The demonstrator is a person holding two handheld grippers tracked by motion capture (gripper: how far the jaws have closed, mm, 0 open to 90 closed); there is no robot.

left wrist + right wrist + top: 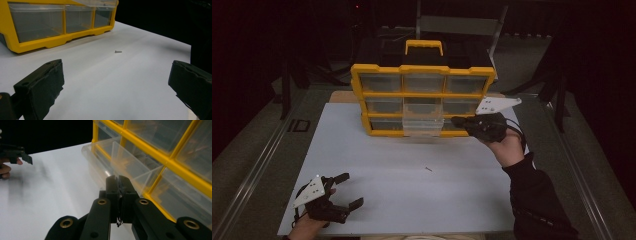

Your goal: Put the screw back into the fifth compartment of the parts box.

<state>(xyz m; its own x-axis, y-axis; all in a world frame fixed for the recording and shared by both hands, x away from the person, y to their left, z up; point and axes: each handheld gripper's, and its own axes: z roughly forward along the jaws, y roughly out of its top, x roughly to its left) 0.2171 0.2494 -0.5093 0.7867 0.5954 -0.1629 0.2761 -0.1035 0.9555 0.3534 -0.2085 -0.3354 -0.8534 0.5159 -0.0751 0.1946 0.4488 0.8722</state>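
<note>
High view: a yellow organiser (422, 95) with clear drawers stands at the twelve o'clock end of the white table (377, 200), its handle (424, 46) on top. The bottom-row middle drawer (422, 126) is pulled part-way out toward six o'clock. The right gripper (458, 120), carried in a hand with a dark sleeve (537, 200), sits at the organiser's lower corner at about three o'clock, tips just beside the open drawer. The left gripper (352, 190) rests near the table's seven o'clock corner, well apart from the organiser. A small screw (428, 169) lies alone on the bare table between the two grippers.

Right gripper view: adds what the high view cannot resolve, namely that the right gripper (118, 178) has its jaws pressed together with no object between them, tips just beside the open drawer's (115, 162) clear wall; whether they touch it cannot be told. The left gripper (15, 153) appears far off at ten o'clock.

Left gripper view: the left gripper (116, 77) has its jaws spread wide and empty; the screw (118, 51) lies beyond them at twelve o'clock, the organiser (57, 41) at eleven.

No brand, label or legible writing appears.
</note>
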